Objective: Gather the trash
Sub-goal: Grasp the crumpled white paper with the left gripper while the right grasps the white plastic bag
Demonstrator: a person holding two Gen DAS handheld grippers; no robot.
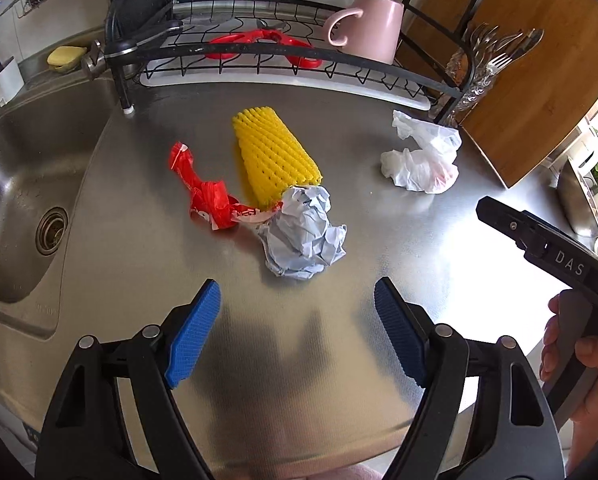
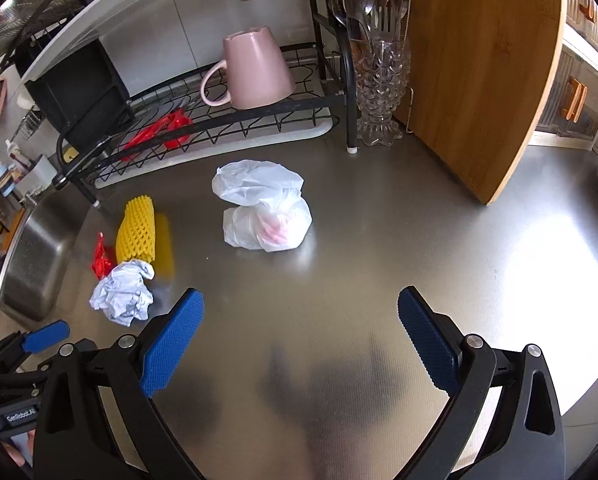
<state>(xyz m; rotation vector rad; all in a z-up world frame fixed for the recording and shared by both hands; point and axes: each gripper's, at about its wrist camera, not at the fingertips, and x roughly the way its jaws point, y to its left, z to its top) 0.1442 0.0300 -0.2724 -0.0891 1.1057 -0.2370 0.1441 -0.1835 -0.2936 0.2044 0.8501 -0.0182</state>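
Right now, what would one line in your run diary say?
left gripper: open, empty, facing crumpled paper | right gripper: open, empty, facing white bag | red wrapper, yellow foam net: on counter

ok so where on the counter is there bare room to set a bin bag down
Bare steel counter lies between the white plastic bag, the cutting board and the right gripper. It is crowded by the sink: the red wrapper, yellow foam net and crumpled paper lie bunched together.
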